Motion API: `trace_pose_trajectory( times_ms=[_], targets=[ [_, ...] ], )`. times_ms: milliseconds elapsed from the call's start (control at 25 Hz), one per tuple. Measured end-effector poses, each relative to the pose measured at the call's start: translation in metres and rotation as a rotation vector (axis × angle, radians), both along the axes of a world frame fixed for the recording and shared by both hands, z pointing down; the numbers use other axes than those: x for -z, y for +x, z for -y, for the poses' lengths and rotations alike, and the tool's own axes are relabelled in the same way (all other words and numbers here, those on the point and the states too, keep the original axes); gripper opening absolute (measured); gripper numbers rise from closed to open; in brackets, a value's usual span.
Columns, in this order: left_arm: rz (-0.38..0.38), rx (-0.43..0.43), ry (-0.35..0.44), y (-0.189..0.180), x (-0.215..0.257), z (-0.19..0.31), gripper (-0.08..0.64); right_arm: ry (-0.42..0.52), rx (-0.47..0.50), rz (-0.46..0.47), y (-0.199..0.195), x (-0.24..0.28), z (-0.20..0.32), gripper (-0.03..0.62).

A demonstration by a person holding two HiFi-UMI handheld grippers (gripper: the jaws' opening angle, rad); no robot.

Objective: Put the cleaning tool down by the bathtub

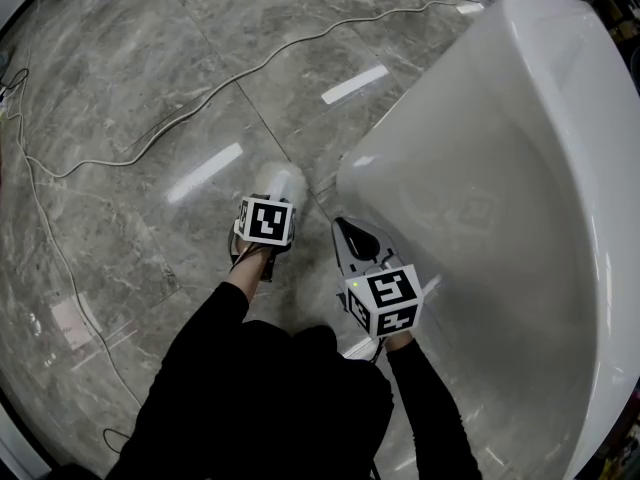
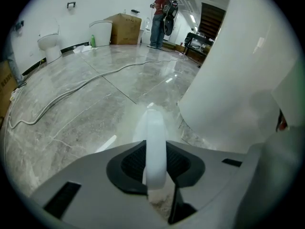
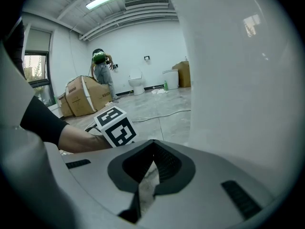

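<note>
Nearest to me, the left gripper (image 2: 155,151) was clamped on the white handle of the cleaning tool (image 2: 155,128), pads pressing it from both sides. The tool's pale, fluffy head pointed down at the grey marble floor (image 1: 150,218), just left of the bathtub (image 1: 500,168) and near its foot. I could not tell from any view whether the head touched the stone. To its right, the right gripper (image 3: 151,149) hung just beside the tub's white outer wall with its jaws pressed together at the tips and nothing between them. In my judgement the set-down was close but not finished. If I let go before the head was grounded, the tool would drop and could skid on the polished tiles away from the tub. If I tilted the handle to the right, it could knock the tub's wall, and the idle right gripper was near enough to bump that wall too. Farther off, a cable (image 1: 200,98) snaked across the floor, well apart from the landing spot. At the far wall stood a toilet (image 2: 49,44), a cardboard box (image 2: 125,22) and a person (image 2: 159,15).
</note>
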State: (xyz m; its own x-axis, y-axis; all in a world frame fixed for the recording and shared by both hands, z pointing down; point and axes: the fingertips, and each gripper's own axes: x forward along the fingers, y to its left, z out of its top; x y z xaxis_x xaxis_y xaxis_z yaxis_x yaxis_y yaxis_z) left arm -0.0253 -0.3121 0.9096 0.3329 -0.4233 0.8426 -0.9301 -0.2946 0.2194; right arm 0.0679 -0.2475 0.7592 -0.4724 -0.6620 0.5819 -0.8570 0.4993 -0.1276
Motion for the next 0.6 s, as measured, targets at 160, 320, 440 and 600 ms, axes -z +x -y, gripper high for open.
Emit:
trace_pose_trajectory(
  times_ms=[160,320,440,600],
  targets=[
    [-0.006,0.000,0.004,0.0002,-0.0014,0.0004,0.094,-0.003,-0.002,-0.004,0.0023,-0.0026,-0.0002,0.000],
    [-0.015,-0.013,0.016,0.0045,-0.0009,-0.0005,0.095,0.001,-0.006,-0.004,0.0024,-0.0007,0.0001,0.000],
    [-0.020,-0.004,0.013,0.0041,0.0005,-0.0012,0.097,0.007,-0.007,-0.007,0.0024,0.0002,-0.0001,0.000],
    [-0.023,0.001,0.027,0.0015,0.0075,-0.0018,0.103,0.010,-0.009,-0.009,0.0024,0.0016,-0.0008,0.000]
  ],
)
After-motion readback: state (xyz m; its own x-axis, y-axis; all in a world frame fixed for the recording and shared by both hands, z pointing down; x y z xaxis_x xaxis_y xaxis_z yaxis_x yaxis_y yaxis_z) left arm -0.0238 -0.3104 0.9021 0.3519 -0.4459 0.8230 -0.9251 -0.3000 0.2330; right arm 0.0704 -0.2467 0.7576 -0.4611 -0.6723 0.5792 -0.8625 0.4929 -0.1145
